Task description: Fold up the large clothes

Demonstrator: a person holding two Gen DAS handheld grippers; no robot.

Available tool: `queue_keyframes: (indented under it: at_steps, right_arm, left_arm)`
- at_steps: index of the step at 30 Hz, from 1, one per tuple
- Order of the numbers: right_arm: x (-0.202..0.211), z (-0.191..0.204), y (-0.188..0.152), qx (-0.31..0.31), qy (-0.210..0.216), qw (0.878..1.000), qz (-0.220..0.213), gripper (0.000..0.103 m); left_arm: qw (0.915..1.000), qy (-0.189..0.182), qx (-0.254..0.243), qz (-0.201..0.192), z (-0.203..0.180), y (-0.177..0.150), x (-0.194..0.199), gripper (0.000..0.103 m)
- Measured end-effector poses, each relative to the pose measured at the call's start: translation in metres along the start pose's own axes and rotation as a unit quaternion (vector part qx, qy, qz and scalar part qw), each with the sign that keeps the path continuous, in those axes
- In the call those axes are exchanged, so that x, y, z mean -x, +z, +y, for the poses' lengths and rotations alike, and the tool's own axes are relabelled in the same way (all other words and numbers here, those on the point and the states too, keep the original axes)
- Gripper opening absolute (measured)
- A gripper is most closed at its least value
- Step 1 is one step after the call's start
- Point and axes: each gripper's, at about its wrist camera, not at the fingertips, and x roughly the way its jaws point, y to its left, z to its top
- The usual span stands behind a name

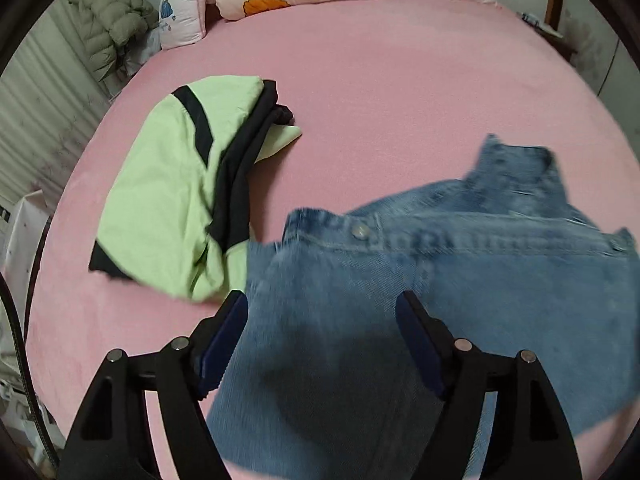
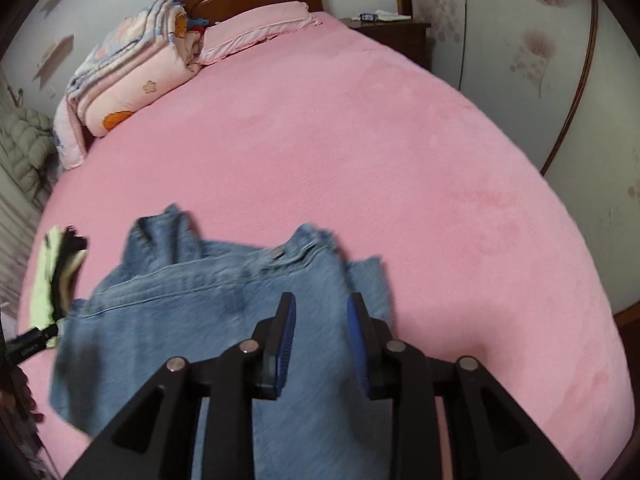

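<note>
Clothes come first: a green and black top [image 1: 168,192] lies bundled at nine o'clock on the pink bed [image 1: 380,92], loosely folded, seemingly dealt with already. Just right of it, touching at the edge, the denim jacket [image 1: 420,280] lies doubled over, collar toward twelve o'clock. The left gripper [image 1: 322,300] hangs over it with jaws wide apart, gripping nothing. The right gripper [image 2: 321,300] has its jaws partly apart, also empty. The fold looks laid down; neatening or another fold likely remains.
</note>
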Motion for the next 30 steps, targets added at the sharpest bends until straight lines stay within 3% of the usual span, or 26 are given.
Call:
queue_keyframes:
  at_steps: [10, 14, 22, 30]
  right_arm:
    - [0.051, 0.070, -0.027, 0.019, 0.056, 0.998, 0.009, 0.027]
    - [0.071, 0.094, -0.037, 0.031, 0.065, 0.997, -0.006, 0.027]
    - [0.091, 0.136, -0.064, 0.043, 0.061, 0.996, -0.039, 0.027]
    - [0.050, 0.165, -0.107, 0.065, 0.057, 0.996, -0.007, 0.027]
  left_arm:
    - [0.9960, -0.050, 0.074, 0.002, 0.028, -0.028, 0.084, 0.076]
    - [0.9930, -0.064, 0.099, -0.006, 0.047, -0.041, 0.097, 0.084]
    - [0.9840, -0.094, 0.151, 0.015, 0.080, -0.087, 0.065, 0.084]
    - [0.9706, -0.137, 0.189, 0.057, 0.084, -0.135, -0.002, 0.084]
